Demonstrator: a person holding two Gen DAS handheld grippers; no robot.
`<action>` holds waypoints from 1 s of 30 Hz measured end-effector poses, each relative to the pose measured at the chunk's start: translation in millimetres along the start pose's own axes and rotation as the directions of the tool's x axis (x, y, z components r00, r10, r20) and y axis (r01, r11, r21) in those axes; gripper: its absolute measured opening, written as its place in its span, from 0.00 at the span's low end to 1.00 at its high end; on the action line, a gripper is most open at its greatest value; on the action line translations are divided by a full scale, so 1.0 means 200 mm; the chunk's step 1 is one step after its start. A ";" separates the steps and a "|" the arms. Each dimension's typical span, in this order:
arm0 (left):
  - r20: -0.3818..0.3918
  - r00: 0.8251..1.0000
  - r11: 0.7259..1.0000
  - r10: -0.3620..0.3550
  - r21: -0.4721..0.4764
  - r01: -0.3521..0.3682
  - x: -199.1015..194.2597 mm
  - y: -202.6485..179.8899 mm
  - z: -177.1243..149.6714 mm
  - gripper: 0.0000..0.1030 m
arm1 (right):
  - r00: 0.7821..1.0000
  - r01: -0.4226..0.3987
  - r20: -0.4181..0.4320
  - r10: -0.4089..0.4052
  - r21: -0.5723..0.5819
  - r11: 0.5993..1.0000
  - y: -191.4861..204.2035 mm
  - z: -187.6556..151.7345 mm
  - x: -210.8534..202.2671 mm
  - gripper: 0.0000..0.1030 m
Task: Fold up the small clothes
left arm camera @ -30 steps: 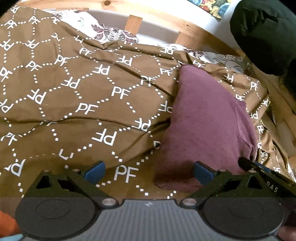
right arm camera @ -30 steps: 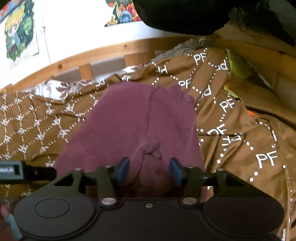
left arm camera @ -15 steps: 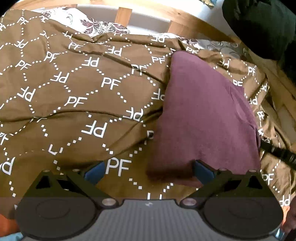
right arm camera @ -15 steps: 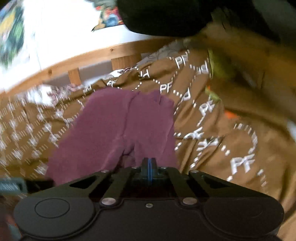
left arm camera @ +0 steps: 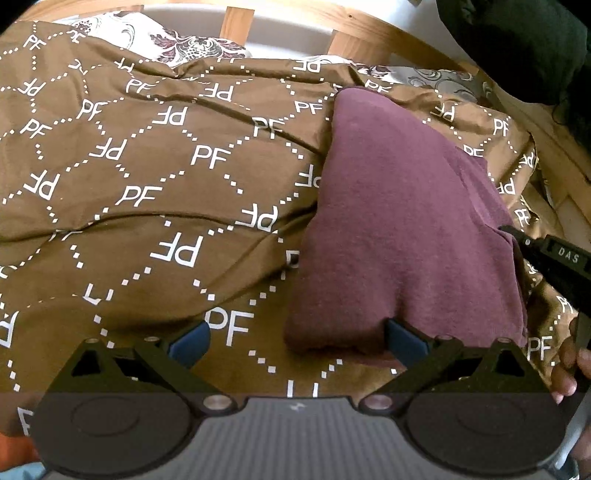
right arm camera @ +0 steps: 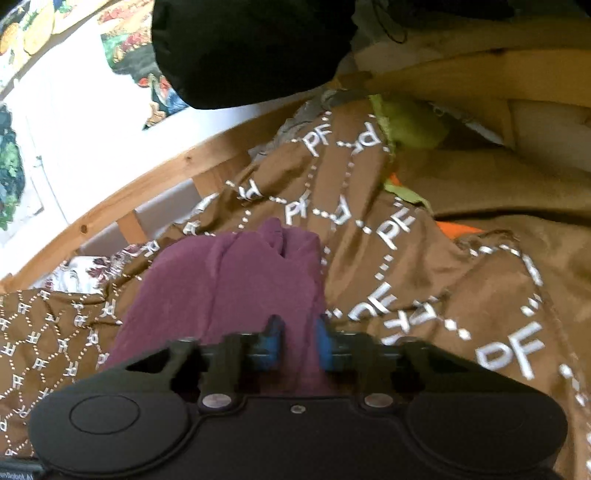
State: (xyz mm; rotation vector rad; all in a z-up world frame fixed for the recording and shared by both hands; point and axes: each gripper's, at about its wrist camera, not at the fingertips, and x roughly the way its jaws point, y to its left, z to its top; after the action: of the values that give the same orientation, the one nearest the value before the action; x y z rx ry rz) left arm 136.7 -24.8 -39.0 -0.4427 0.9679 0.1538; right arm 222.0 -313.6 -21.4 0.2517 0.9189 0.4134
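A folded maroon garment [left arm camera: 402, 229] lies on a brown bedspread [left arm camera: 155, 184] printed with white "PF" letters. My left gripper [left arm camera: 295, 341] is open, its right blue pad at the garment's near edge, its left pad over bare bedspread. In the right wrist view the maroon garment [right arm camera: 236, 284] runs away from the camera. My right gripper [right arm camera: 297, 343] has its blue pads a narrow gap apart with a fold of the garment's near edge between them. The right gripper's body also shows at the right edge of the left wrist view [left arm camera: 561, 258].
A wooden bed rail [left arm camera: 369, 26] runs along the back, with a floral pillow [left arm camera: 184, 44] under it. A black bundle [right arm camera: 251, 48] hangs above the far side. Green cloth [right arm camera: 410, 125] and orange cloth [right arm camera: 454, 229] lie at the right, by a white wall with posters [right arm camera: 122, 48].
My right gripper shut half a second ago and its pads now stand slightly parted on the garment's edge; its view swung right. The left gripper stayed open at the garment's near edge.
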 end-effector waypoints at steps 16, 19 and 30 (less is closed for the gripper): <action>0.065 0.991 0.985 -0.116 -0.124 0.124 0.00 0.07 0.09 0.99 | 0.994 0.097 0.050 -0.094 -0.053 0.994 -0.07 0.05 0.02 0.04; 0.025 0.993 0.982 -0.112 -0.151 0.115 0.04 0.12 0.05 0.99 | 0.996 0.088 0.039 -0.086 -0.044 0.995 -0.08 0.03 0.02 0.07; 0.019 0.995 0.987 -0.098 -0.127 0.100 0.05 0.11 0.03 0.99 | 0.998 0.056 0.027 -0.058 0.047 0.997 -0.12 0.00 -0.02 0.35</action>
State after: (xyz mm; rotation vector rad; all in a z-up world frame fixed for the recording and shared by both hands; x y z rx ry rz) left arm 140.6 -2.0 -51.4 -0.6060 0.9248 0.1290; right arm 225.5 -337.1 -27.6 0.2727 0.9063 0.3354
